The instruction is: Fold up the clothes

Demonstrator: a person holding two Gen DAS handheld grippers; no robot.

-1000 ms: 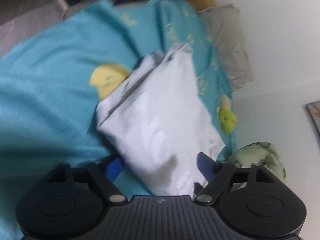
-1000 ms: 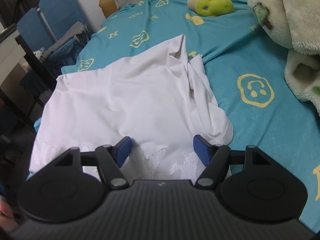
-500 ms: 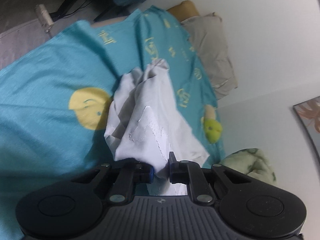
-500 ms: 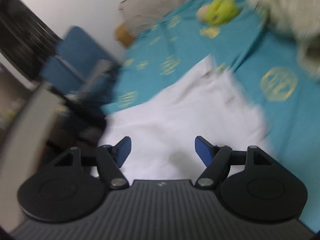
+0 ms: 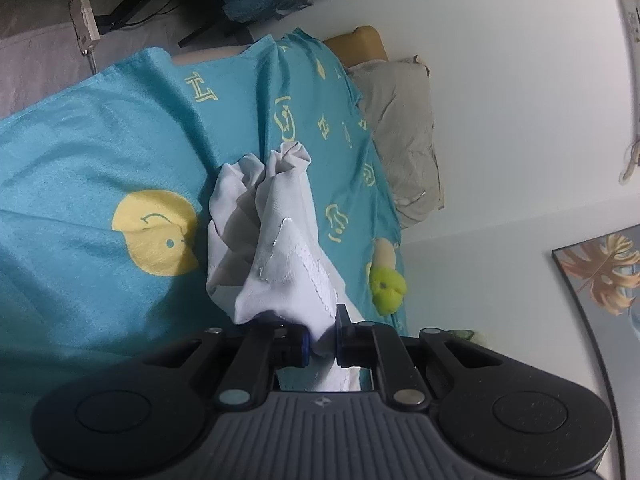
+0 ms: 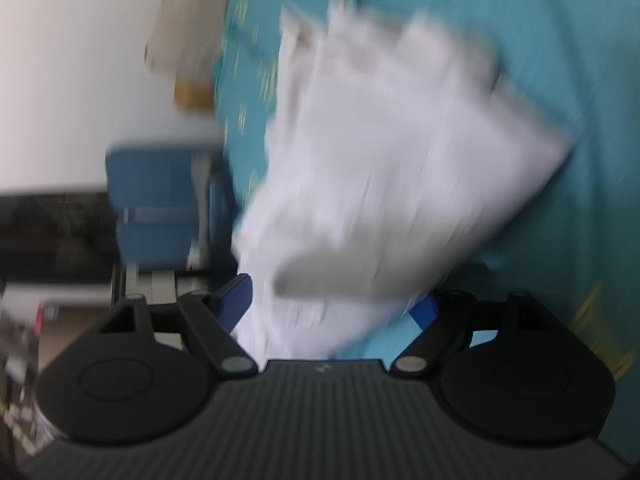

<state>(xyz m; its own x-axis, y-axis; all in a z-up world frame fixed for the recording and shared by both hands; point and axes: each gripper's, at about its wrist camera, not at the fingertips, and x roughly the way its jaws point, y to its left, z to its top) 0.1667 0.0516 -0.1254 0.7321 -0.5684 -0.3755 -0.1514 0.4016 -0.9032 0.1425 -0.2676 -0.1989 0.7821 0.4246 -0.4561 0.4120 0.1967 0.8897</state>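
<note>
Teal bedsheet (image 5: 120, 152) with yellow prints lay under everything. Left gripper (image 5: 320, 340) pinched the white garment (image 5: 280, 248), which bunched just ahead of its closed fingers. Right gripper (image 6: 336, 304) was spread wide, the blurred garment (image 6: 392, 168) lying between and beyond its fingers.

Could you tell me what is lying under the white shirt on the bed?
Under the white shirt lies the teal sheet with yellow prints, showing all around it. Whatever sits directly beneath the bunched cloth is covered; the left gripper pinches its near edge.
</note>
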